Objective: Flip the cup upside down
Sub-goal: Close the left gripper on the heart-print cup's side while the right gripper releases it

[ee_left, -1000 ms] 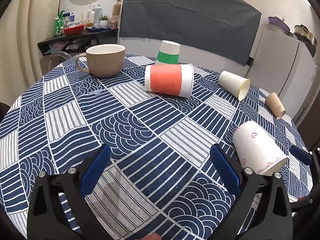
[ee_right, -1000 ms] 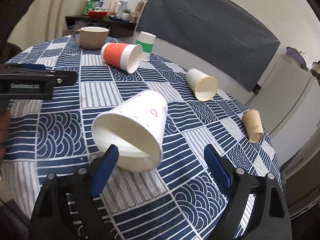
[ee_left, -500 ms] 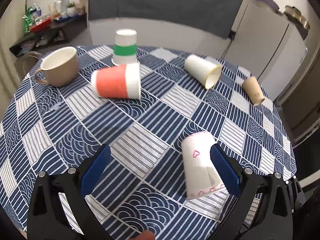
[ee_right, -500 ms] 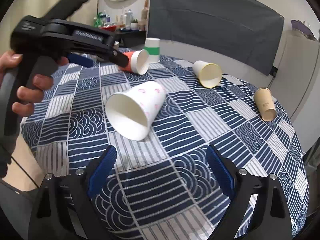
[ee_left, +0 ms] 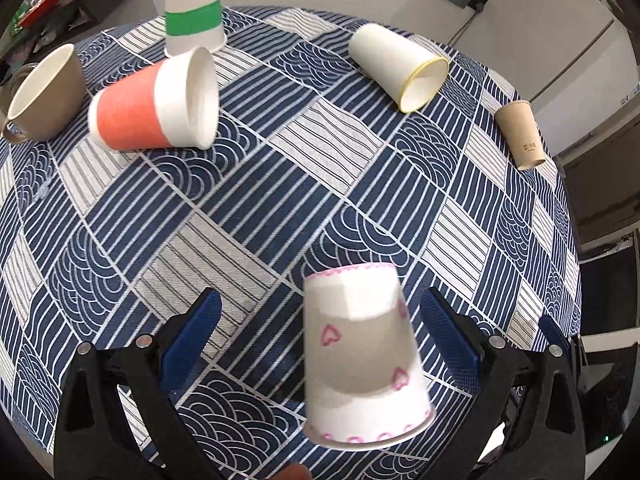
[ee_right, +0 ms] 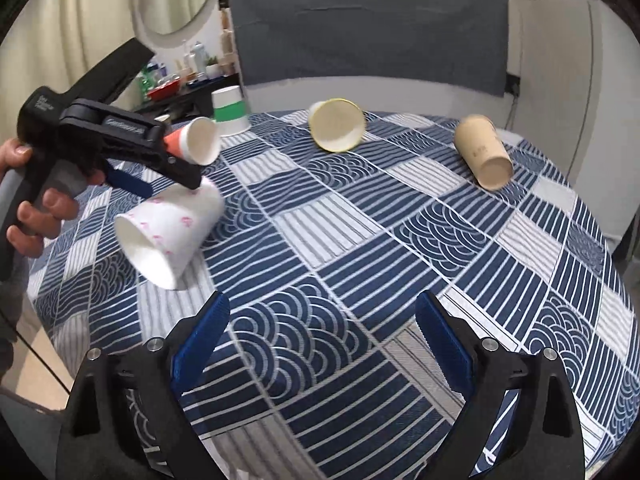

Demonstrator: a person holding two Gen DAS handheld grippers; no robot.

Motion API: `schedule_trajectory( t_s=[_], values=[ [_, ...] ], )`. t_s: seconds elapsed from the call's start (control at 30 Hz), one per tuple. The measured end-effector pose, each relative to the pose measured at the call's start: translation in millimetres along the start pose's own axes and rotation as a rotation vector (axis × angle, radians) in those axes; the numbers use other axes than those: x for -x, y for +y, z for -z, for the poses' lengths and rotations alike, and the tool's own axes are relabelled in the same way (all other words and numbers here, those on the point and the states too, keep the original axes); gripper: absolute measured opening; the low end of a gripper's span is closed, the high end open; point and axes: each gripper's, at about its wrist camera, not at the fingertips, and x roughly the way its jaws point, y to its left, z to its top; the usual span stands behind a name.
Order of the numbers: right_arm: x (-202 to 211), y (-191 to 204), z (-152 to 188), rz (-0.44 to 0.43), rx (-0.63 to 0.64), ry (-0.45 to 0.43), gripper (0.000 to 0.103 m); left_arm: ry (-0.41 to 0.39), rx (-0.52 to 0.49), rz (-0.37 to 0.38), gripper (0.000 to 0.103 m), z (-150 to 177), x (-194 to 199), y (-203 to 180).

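Note:
A white paper cup with pink hearts [ee_left: 362, 354] lies on its side on the blue patterned tablecloth, mouth toward me. My left gripper [ee_left: 320, 334] is open above it, the cup between its blue pads without touching either. In the right wrist view the same cup [ee_right: 170, 226] lies at the left, with the left gripper [ee_right: 160, 176] just over its base. My right gripper [ee_right: 322, 338] is open and empty over the cloth, to the right of the cup.
Lying on their sides: an orange-banded cup [ee_left: 154, 106], a yellow-rimmed white cup [ee_left: 400, 66] and a brown cup [ee_left: 522, 134]. A green-banded cup [ee_left: 194, 12] stands mouth down. A beige mug [ee_left: 42, 94] stands at the left. The table edge [ee_right: 618, 264] curves on the right.
My left gripper has swung right and come down over the heart cup, now framed between its pads. My right gripper has pulled back and turned right, leaving the cup at its left.

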Motion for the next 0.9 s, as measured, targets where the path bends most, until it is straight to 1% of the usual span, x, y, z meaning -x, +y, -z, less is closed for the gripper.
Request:
schedule_trajectory(
  t_s=[0.07, 0.17, 0.27, 0.4, 0.47, 0.53, 0.6, 0.67, 0.73, 0.77, 0.9],
  values=[
    [-4, -10, -1, -0.001, -0.028, 0.003, 0.090, 0.042, 0.013, 0.023, 0.097, -2, -5, -1],
    [-6, -20, -2, -0.026, -0.071, 0.002, 0.090, 0.072, 0.005, -0.003, 0.097, -4, -15, -7],
    [-12, -29, -1, -0.055, -0.108, 0.018, 0.090, 0.104, 0.001, -0.010, 0.097, -8, -25, -11],
    [-17, -36, 1, -0.052, -0.139, 0.035, 0.090, 0.141, -0.003, -0.018, 0.097, -12, -36, -18],
    [-19, -41, 2, -0.050, -0.159, 0.039, 0.090, 0.151, 0.002, -0.013, 0.095, -12, -38, -18],
    [-20, -43, 3, -0.048, -0.167, 0.045, 0.090, 0.162, 0.000, -0.008, 0.087, -12, -39, -19],
    [-20, -45, 3, -0.045, -0.169, 0.044, 0.090, 0.168, -0.007, -0.005, 0.081, -12, -40, -20],
    [-21, -45, 3, -0.043, -0.167, 0.044, 0.090, 0.168, -0.012, -0.009, 0.079, -12, -41, -20],
    [-22, -44, 3, -0.045, -0.166, 0.044, 0.090, 0.163, -0.014, -0.014, 0.064, -13, -41, -22],
    [-22, -44, 3, -0.045, -0.165, 0.045, 0.090, 0.166, -0.014, -0.007, 0.060, -13, -40, -20],
    [-23, -43, 3, -0.041, -0.165, 0.048, 0.090, 0.172, -0.019, 0.012, 0.059, -10, -35, -16]
  ],
)
